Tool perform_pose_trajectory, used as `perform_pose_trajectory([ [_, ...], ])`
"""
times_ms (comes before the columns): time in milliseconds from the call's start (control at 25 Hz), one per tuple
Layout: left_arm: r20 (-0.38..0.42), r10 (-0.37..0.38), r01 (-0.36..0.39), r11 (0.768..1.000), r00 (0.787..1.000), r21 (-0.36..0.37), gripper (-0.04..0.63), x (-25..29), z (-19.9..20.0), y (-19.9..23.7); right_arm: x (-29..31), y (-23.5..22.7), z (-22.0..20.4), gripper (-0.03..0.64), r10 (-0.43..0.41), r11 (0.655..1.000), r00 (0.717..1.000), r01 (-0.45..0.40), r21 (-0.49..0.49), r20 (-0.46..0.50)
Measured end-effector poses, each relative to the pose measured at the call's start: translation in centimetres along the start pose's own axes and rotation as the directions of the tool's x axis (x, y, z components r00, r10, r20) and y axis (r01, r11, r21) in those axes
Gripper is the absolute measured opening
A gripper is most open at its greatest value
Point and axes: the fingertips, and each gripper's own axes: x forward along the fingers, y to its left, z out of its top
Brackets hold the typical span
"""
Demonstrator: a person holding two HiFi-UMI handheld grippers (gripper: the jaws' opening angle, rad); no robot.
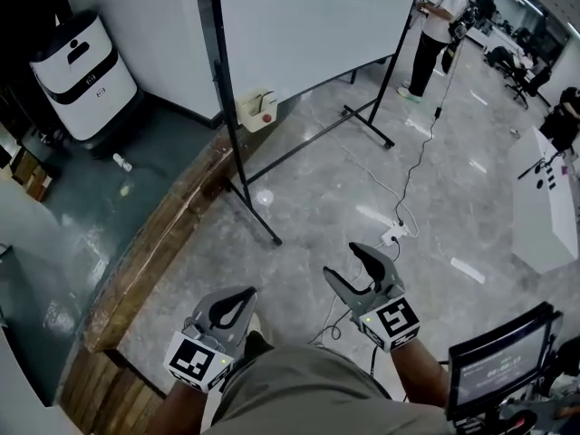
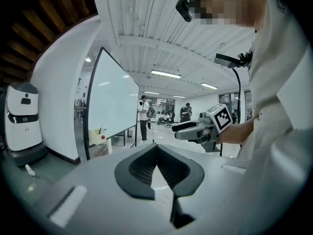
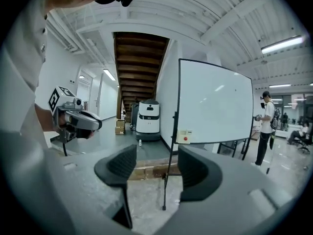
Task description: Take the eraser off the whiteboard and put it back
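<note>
The whiteboard [image 1: 308, 25] is standing on a glossy grey floor [image 1: 453, 216], the eraser [image 1: 256, 109] sitting at its lower left corner. Well away, the left gripper [image 1: 246, 294] is hovering closed, the right gripper [image 1: 342, 263] gaping empty.

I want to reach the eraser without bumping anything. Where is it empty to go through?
The grey floor between the wooden ledge and the cable lies bare up to the stand's foot, and nothing blocks the eraser at the whiteboard's lower corner. Rightward it is crowded: cable and power strip.
</note>
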Motion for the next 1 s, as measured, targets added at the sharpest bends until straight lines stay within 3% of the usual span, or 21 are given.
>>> perform_pose_trajectory([
  [200,-0.036,0.045,-0.044,0.999,0.998,0.015,0.002,0.4,0.1,-7.3,-7.0,-1.1,-3.0,0.268,0.055,0.998,0.998,-0.055,0.015,-0.001],
  [440,-0.085,0.076,-0.075,0.997,0.994,0.017,0.002,-1.2,-0.8,-13.0,-12.8,0.0,-5.1,0.243,0.101,0.995,0.995,-0.101,-0.010,-0.003],
  [720,-0.060,-0.017,0.019,0.999,0.998,0.031,0.002,-1.7,0.2,-14.8,-16.2,1.9,-4.0,0.214,0.023,0.999,1.000,-0.023,0.036,0.017],
  [1000,-0.026,-0.079,0.080,0.996,0.997,0.029,0.002,-8.2,-0.7,-15.2,-17.8,9.7,-1.8,0.163,-0.003,1.000,0.999,0.002,0.027,0.052],
])
